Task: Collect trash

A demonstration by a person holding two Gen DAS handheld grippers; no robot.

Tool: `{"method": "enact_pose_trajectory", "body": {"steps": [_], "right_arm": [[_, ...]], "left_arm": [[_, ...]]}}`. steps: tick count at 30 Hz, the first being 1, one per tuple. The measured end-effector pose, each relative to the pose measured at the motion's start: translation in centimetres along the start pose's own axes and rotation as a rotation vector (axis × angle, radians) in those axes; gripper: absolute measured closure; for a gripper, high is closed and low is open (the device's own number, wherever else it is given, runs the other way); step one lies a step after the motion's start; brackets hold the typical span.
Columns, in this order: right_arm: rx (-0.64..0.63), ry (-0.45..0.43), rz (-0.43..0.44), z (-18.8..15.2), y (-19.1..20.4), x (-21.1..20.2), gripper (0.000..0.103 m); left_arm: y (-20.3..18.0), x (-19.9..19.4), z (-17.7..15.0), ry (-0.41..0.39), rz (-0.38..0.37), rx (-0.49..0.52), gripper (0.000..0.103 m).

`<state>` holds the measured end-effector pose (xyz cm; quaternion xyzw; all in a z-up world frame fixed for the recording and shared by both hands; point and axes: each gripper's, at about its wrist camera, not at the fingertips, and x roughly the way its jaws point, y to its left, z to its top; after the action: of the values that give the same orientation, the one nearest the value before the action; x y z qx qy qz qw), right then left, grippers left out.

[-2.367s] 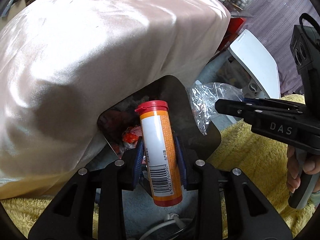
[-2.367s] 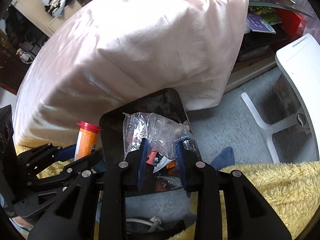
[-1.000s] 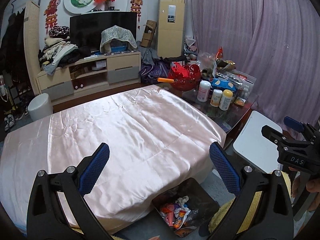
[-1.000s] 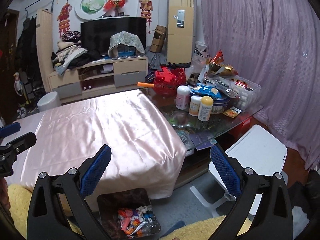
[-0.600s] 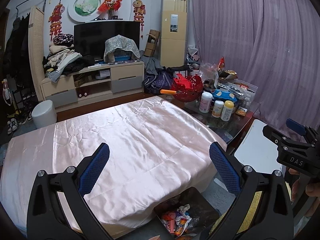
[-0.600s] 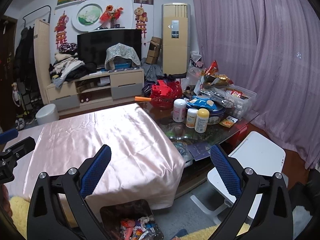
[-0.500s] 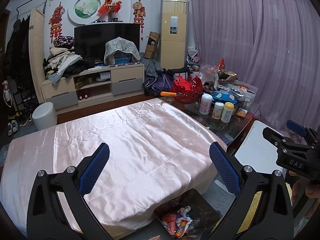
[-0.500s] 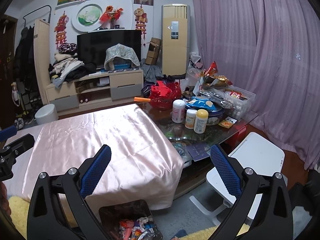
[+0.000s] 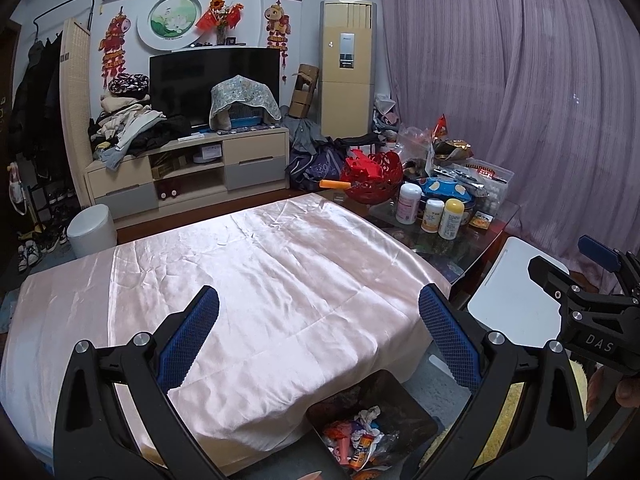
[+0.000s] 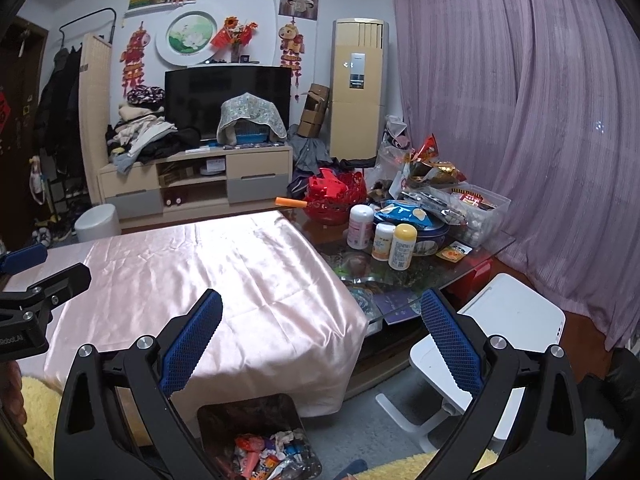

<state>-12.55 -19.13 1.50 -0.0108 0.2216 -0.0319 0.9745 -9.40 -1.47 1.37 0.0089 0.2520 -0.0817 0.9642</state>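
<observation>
left gripper (image 9: 318, 338): black angular frame, silver screw heads, "RobotAI" lettering
right gripper (image 10: 320, 332): same black frame, "DAS" lettering
pads (image 9: 188, 340): blue, cross-hatched texture
hand (image 9: 626, 390): bare skin

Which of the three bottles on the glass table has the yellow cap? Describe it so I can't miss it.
Find the glass coffee table right of the pink satin cloth. Three bottles stand in a row before the red openwork basket; the yellow-capped bottle is nearest and rightmost, its neighbours being white-capped.
</observation>
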Motion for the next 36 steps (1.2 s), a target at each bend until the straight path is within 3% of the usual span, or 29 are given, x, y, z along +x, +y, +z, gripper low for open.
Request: {"method": "enact_pose_trajectory", "body": {"steps": [36], "right_arm": [[0.023,0.010,0.005,-0.5,0.1,-0.3,0.003]], "left_arm": [[-1.8,-0.7,0.3,0.004,-0.003,0.002,0.008]]}}
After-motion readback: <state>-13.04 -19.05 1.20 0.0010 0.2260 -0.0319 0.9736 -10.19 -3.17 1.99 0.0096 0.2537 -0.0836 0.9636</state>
